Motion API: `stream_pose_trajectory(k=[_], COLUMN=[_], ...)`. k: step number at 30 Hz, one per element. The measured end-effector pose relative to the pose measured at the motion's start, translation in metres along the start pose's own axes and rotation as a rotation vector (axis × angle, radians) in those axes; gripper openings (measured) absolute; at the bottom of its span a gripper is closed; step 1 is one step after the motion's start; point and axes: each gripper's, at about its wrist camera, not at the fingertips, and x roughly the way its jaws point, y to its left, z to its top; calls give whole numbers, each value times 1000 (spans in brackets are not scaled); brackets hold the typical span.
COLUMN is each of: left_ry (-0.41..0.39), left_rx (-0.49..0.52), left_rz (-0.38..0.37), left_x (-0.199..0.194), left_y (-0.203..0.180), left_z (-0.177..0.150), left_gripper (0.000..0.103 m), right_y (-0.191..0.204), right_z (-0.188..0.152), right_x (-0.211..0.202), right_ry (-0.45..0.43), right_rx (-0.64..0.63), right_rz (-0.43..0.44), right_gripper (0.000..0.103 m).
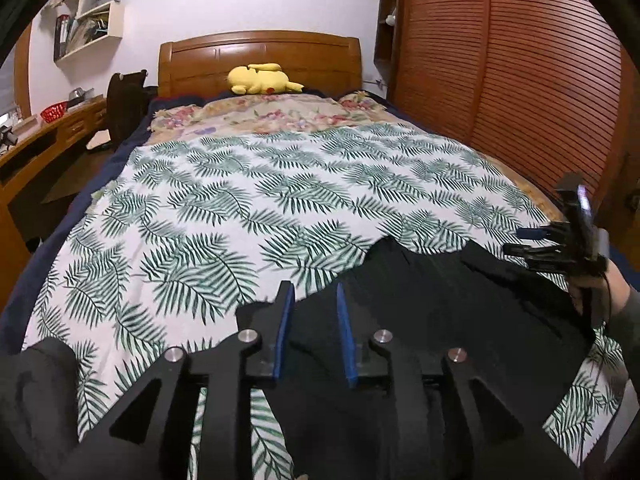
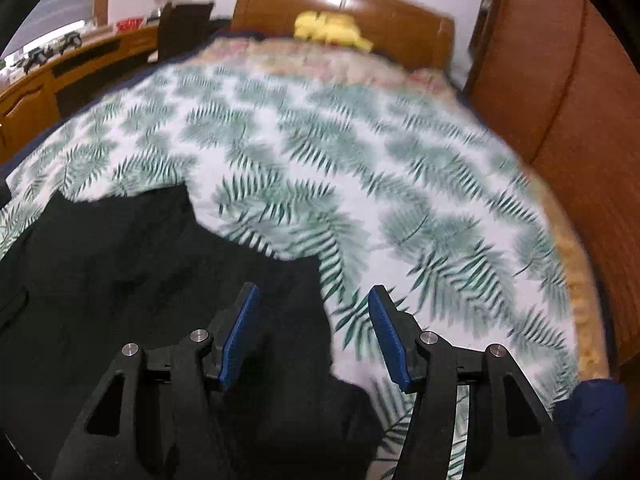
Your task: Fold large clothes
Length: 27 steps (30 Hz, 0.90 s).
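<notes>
Left wrist view, left gripper [image 1: 314,292] fingers slightly apart, right gripper [image 2: 314,300] wider, black garment [image 1: 460,292] unheld

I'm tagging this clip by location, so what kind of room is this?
Most likely a bedroom: a bed with a wooden headboard and a leaf-print sheet, a yellow plush toy by the headboard, and a slatted wooden wardrobe alongside.

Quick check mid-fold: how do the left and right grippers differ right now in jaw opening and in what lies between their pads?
The left gripper shows a narrow gap between its blue pads; the right gripper stands clearly wider. The left gripper's gap frames only the black garment; the right gripper straddles the garment's edge, with the leaf-print sheet at its right pad. Shared: both point forward and down at the bed, and neither pinches cloth.
</notes>
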Motion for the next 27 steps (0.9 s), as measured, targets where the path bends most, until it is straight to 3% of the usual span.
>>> stream_pose_trajectory(k=[5, 10, 14, 17, 22, 27], left_ry=[15, 35, 46, 44, 52, 71], left_rx=[20, 38, 57, 63, 58, 69], left_rz=[-6, -18, -42, -75, -123, -129], left_x=[-9, -18, -24, -27, -23, -15], left_y=[-8, -15, -25, -37, -52, -59], left_z=[-9, -29, -42, -47, -50, -53], left_gripper=[22, 23, 23, 24, 24, 24], right_y=[-7, -2, 3, -5, -4, 22], right_z=[3, 9, 10, 8, 10, 17], right_x=[41, 37, 49, 61, 51, 30], right_ry=[138, 127, 218, 265, 208, 154], right_rx=[28, 21, -17, 24, 23, -48], right_rz=[20, 50, 41, 57, 49, 114], right_gripper=[58, 58, 58, 58, 58, 58])
